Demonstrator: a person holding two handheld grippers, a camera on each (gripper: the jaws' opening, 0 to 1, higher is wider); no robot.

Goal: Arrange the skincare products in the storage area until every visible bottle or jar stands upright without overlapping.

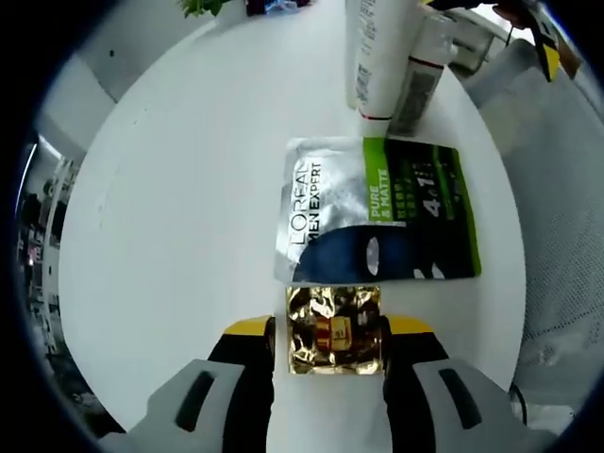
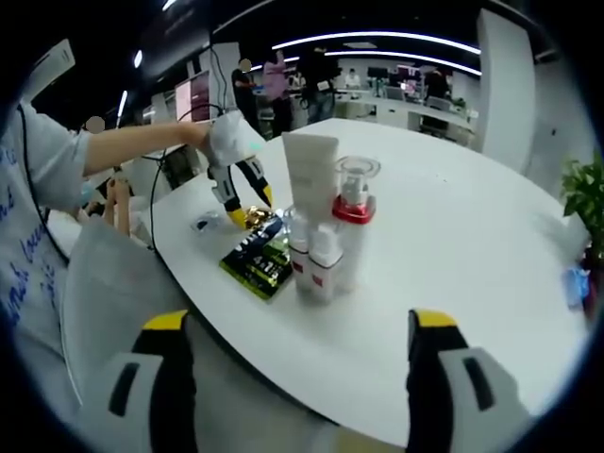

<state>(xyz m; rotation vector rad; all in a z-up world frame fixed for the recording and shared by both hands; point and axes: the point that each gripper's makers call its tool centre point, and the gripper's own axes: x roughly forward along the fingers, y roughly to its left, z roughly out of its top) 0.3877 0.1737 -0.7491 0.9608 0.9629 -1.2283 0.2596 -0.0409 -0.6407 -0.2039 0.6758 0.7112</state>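
My left hand-held gripper (image 1: 332, 342) is clamped on a gold sachet (image 1: 334, 330), touching the face-mask packet (image 1: 377, 209) on the counter (image 1: 179, 208). My right hand-held gripper (image 2: 300, 332) gapes wide, holding nothing, near upright tube (image 2: 309, 193) and pump bottle (image 2: 353, 226).

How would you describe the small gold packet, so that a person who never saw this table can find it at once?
On the round white table, find the flat silver, green and dark L'Oreal Men Expert sachet. Touching its near edge lies the small crinkled gold foil packet, clamped between the left gripper. It alone is shiny gold; the white tube behind stands upright.
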